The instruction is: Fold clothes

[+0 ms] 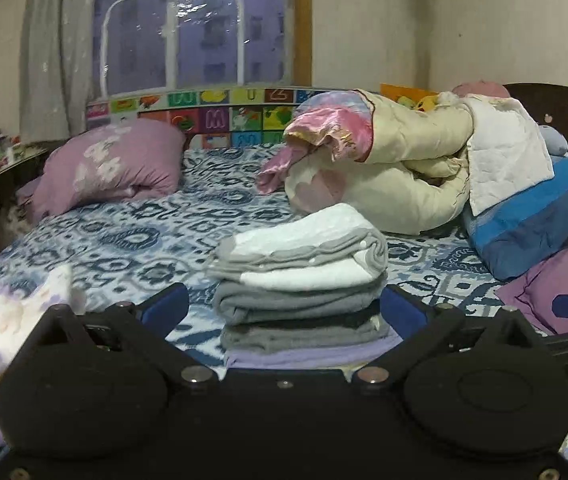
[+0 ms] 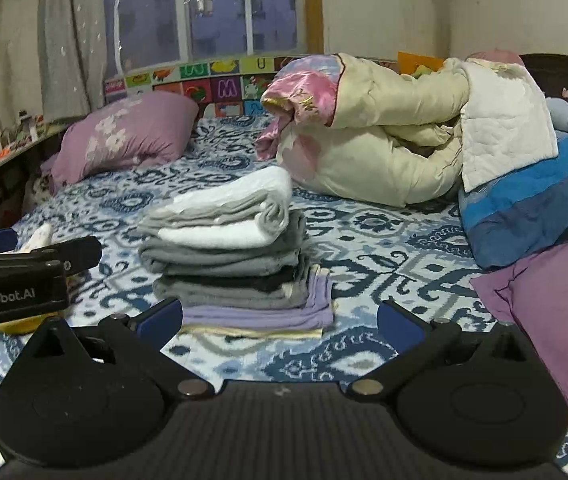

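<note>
A neat stack of folded clothes [image 1: 299, 276] sits on the bed with the blue-and-white patterned sheet [image 1: 124, 240], at the centre of the left wrist view and left of centre in the right wrist view [image 2: 228, 256]. From the top down it shows a white-and-grey knit piece, several grey pieces with a dark one between them, a lilac piece and a pale yellow edge at the bottom.

The left gripper [image 1: 284, 304] fills the bottom of its own view, its jaws spread wide apart with the blue-padded tips on either side of the lower stack; whether they touch the cloth cannot be told. In the right wrist view its black body marked "GenRobot.AI" enters from the left edge [image 2: 16, 280]. The right gripper [image 2: 280, 320] is low in its own frame, jaws likewise wide apart and holding nothing, with the stack just beyond its left tip.

A blurred white cloth with pale purple print [image 1: 12, 320] lies at the lower left of the left wrist view. Further back, a mauve pillow with white flowers [image 2: 124, 140] rests at the left, a bundled cream and pink satin quilt [image 2: 363, 136] at the upper right, and a blue striped cushion [image 2: 523, 208] beside it.
</note>
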{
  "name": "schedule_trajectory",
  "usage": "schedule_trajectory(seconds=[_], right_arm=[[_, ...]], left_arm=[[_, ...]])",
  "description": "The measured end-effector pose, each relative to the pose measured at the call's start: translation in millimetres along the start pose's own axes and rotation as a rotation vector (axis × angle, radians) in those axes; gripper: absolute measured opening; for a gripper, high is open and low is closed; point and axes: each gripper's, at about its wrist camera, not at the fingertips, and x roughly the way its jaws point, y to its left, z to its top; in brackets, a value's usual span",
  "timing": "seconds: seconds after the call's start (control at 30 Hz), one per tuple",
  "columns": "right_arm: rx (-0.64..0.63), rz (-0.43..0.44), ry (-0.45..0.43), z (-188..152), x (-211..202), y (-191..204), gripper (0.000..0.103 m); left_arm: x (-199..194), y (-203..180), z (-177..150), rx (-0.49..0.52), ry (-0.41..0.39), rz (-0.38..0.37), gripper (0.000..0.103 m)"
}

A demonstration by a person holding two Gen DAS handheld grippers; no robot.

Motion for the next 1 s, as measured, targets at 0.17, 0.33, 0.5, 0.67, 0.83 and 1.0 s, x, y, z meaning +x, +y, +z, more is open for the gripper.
schedule_trajectory(seconds=[0.17, 0.33, 0.5, 0.67, 0.83, 1.0], right_arm=[[0.04, 0.047, -0.009, 5.8, 25.0, -17.7, 0.103], [0.059, 0.093, -0.023, 7.9, 46.5, -30.0, 0.103], [0.023, 0.103, -0.011, 11.8, 67.1, -33.5, 0.103], [0.025, 0.108, -0.008, 12.1, 91.6, -36.2, 0.103], [0.07, 0.163, 0.011, 9.9, 114.6, -36.8, 0.103], [0.094, 0.173, 0.033, 2.5, 130.8, -34.8, 0.103]], left_arm=[[44.0, 11.2, 8.8, -0.046, 0.095, -0.05, 0.103], [85.2, 26.9, 14.5, -0.102, 0.091, -0.086, 0.103], [122.8, 40.6, 16.9, -0.147, 0.094, -0.088, 0.101], [158.1, 55.2, 19.2, -0.248, 0.127, -0.101, 0.089], [190.5, 63.8, 20.6, -0.331, 0.174, -0.124, 0.076], [216.2, 66.2, 19.0, -0.381, 0.195, -0.112, 0.073]])
